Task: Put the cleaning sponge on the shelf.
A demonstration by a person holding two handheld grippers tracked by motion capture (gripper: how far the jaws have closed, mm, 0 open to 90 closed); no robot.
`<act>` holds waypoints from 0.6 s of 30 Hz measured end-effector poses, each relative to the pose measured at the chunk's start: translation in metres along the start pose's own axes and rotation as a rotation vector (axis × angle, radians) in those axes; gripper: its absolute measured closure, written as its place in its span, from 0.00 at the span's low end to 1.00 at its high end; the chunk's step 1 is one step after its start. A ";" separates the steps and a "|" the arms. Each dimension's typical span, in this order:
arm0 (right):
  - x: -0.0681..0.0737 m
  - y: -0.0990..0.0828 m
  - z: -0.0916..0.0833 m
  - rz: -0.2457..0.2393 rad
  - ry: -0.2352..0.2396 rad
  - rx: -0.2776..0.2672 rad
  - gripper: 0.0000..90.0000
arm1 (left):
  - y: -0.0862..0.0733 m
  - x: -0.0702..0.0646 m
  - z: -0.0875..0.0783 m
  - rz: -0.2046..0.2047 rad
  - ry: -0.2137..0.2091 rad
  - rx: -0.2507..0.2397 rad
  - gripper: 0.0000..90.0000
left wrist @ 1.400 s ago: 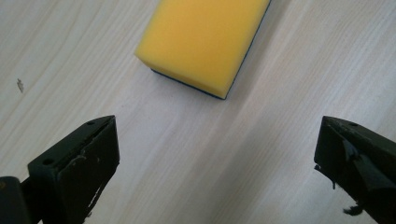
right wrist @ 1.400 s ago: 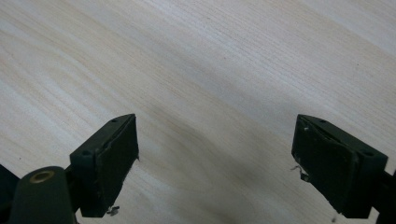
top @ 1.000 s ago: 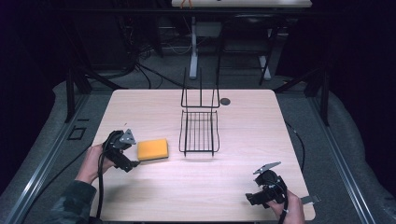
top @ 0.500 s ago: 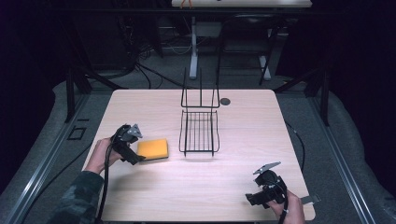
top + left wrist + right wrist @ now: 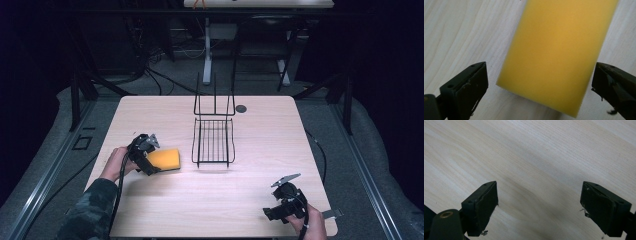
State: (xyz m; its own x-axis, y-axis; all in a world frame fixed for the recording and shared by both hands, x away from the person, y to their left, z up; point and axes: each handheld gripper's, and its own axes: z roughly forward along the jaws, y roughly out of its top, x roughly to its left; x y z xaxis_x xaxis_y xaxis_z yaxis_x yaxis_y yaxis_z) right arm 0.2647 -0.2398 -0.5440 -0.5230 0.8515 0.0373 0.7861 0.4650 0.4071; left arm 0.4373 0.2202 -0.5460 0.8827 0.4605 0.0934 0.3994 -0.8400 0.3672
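A yellow sponge (image 5: 165,159) lies flat on the pale wooden table (image 5: 260,145), left of centre. My left gripper (image 5: 150,166) is at the sponge's left end, open, with its jaws wide on either side of the sponge. In the left gripper view the sponge (image 5: 559,52) runs up between the two black jaws, its near end level with them, and my left gripper (image 5: 540,85) does not touch it. My right gripper (image 5: 272,212) rests low near the table's front right corner, open, with only bare wood (image 5: 536,170) between its jaws.
A black wire rack (image 5: 214,135) stands at the middle of the table, its upright back toward the far edge. A small dark disc (image 5: 241,108) lies just right of the rack's back. Dark floor with cables surrounds the table.
My left gripper has moved right toward the sponge, and its jaws now straddle the sponge's near end. The right gripper has stayed put.
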 end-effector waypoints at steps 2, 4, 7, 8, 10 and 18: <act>0.000 0.000 0.000 0.000 0.000 0.001 0.16 | 0.000 0.000 0.003 0.012 -0.007 0.013 0.08; 0.000 0.000 0.000 -0.001 0.000 0.001 0.16 | 0.000 -0.001 0.005 0.023 -0.003 0.023 0.12; 0.000 0.000 0.000 0.000 0.001 -0.001 0.16 | 0.000 -0.002 0.005 0.030 0.003 0.026 0.15; 0.000 0.000 0.000 -0.002 0.001 -0.001 0.16 | 0.001 -0.003 0.004 0.029 0.012 0.028 0.17; 0.000 0.000 0.000 -0.004 0.001 0.000 0.16 | 0.001 -0.003 0.004 0.036 0.013 0.031 0.18; 0.000 0.000 -0.001 -0.003 0.001 0.005 0.16 | 0.001 -0.008 0.002 0.055 0.039 0.030 0.24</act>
State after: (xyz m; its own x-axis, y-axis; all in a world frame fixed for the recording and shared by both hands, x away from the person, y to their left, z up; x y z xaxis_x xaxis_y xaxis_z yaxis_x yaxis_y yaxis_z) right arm 0.2643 -0.2399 -0.5435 -0.5257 0.8499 0.0370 0.7862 0.4687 0.4028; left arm 0.4306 0.2153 -0.5483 0.8936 0.4235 0.1487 0.3581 -0.8724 0.3327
